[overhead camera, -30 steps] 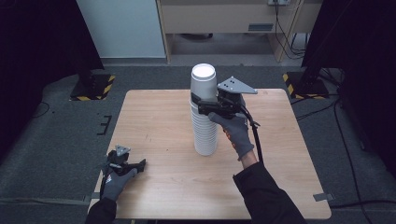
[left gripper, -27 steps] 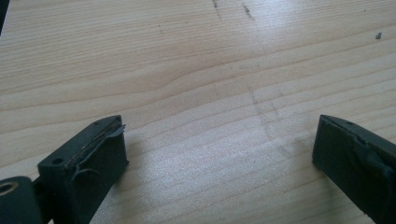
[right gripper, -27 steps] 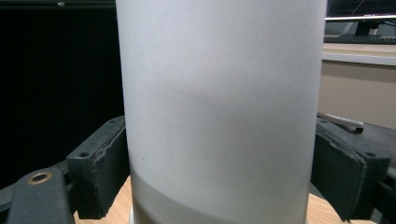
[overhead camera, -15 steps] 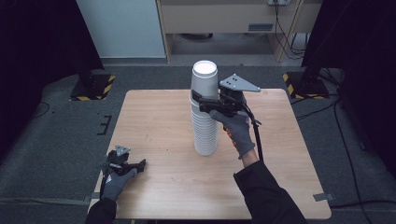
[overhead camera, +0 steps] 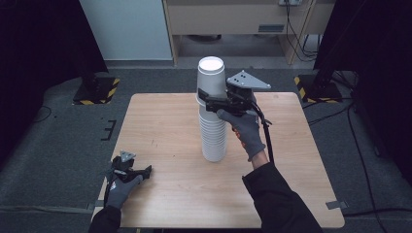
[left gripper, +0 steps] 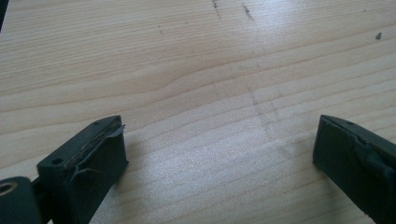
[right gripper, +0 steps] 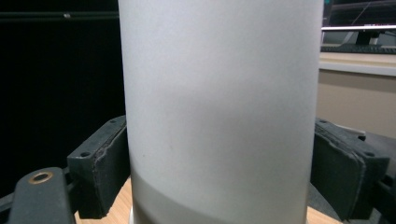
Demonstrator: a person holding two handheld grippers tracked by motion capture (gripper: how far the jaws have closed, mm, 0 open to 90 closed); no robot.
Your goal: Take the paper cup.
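Note:
A tall stack of white paper cups [overhead camera: 214, 138] stands in the middle of the wooden table [overhead camera: 160, 121]. My right gripper [overhead camera: 212, 101] is shut on the top cup [overhead camera: 211, 77], which sits raised out of the stack. In the right gripper view the top cup [right gripper: 219, 93] sits between my jaws, whose pads [right gripper: 109, 163] press its two sides, and the right gripper [right gripper: 219, 163] holds it upright. My left gripper [overhead camera: 141, 171] rests open on the table near the front left corner. Between the jaws of the left gripper [left gripper: 219, 149] is bare wood.
A cable [overhead camera: 267, 141] trails from the right gripper along the forearm. Beyond the table's far edge are a white panel [overhead camera: 126, 29] and a low cabinet [overhead camera: 233, 19]. Dark stands with yellow-black bases [overhead camera: 94, 90] flank the table.
The right gripper has lifted the top cup a little higher out of the stack. The left gripper has stayed where it was.

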